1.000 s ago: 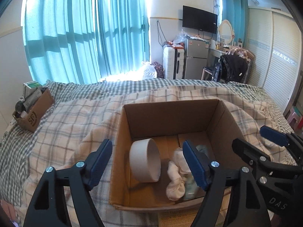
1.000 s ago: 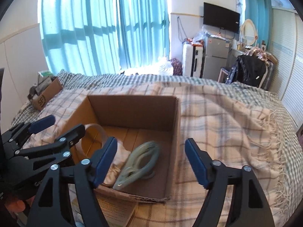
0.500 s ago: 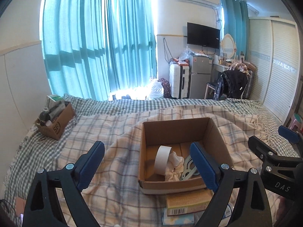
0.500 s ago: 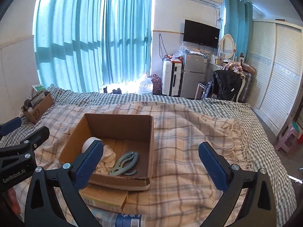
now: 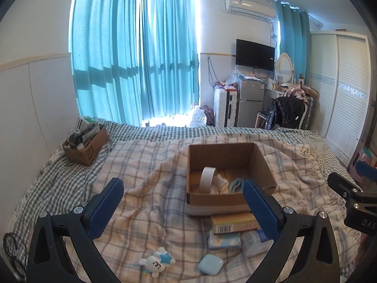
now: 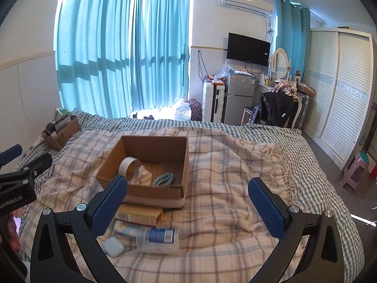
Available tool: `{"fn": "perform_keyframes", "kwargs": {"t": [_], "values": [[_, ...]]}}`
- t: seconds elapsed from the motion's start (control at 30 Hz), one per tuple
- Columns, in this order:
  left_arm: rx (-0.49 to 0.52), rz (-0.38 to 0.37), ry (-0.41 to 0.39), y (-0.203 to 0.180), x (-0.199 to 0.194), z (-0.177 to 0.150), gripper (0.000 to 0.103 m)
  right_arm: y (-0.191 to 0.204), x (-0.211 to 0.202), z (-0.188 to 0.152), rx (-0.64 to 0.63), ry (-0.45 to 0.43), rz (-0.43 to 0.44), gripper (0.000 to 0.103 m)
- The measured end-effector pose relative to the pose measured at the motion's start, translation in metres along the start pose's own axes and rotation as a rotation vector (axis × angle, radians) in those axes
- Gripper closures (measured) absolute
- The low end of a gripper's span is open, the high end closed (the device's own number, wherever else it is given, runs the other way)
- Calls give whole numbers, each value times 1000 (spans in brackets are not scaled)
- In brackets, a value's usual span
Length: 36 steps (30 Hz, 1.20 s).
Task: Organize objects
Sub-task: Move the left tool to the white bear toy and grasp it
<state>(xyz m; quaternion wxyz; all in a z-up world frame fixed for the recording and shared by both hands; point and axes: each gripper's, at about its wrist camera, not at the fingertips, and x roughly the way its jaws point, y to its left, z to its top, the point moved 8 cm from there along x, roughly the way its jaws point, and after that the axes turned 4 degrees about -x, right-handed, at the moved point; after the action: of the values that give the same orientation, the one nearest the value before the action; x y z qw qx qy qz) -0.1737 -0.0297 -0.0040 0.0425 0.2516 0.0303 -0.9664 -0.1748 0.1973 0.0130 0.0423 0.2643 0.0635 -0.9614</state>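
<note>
My left claw (image 5: 181, 206) hangs spread wide above the plaid blanket (image 5: 146, 202), gripping and touching nothing; my right claw (image 6: 188, 206) is just as wide and just as bare. Between them on the bed sits the open cardboard box (image 5: 219, 199), holding a tape roll (image 5: 207, 179), a crumpled white cloth (image 5: 221, 184) and a pale green clip (image 6: 163, 179). Just before the box lie a yellow carton (image 5: 232, 222), a clear bottle (image 6: 159, 237), a blue case (image 5: 210, 264) and a small plush toy (image 5: 156, 261).

Tape roll (image 5: 207, 179) in the box (image 5: 213, 199); carton (image 5: 232, 222) before it on blanket (image 5: 150, 212).
</note>
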Motion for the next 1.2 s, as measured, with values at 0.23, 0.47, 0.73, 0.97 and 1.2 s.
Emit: {"fn": "perform_keyframes", "kwargs": {"t": [0.23,0.47,0.73,0.97,1.2], "values": [[-19,68,59,42,10,-56,0,19,2,-52,-20,30,4,0],[-55,95,157,71,40,-131,0,43,35,-105,43,89,37,0],[3,81,263,63,85,-182,1,85,71,-148,-18,203,113,0],[17,58,373,58,127,-211,22,91,87,-162,-10,253,127,0],[-109,46,349,83,121,-206,61,109,92,-168,-40,289,148,0]]}}
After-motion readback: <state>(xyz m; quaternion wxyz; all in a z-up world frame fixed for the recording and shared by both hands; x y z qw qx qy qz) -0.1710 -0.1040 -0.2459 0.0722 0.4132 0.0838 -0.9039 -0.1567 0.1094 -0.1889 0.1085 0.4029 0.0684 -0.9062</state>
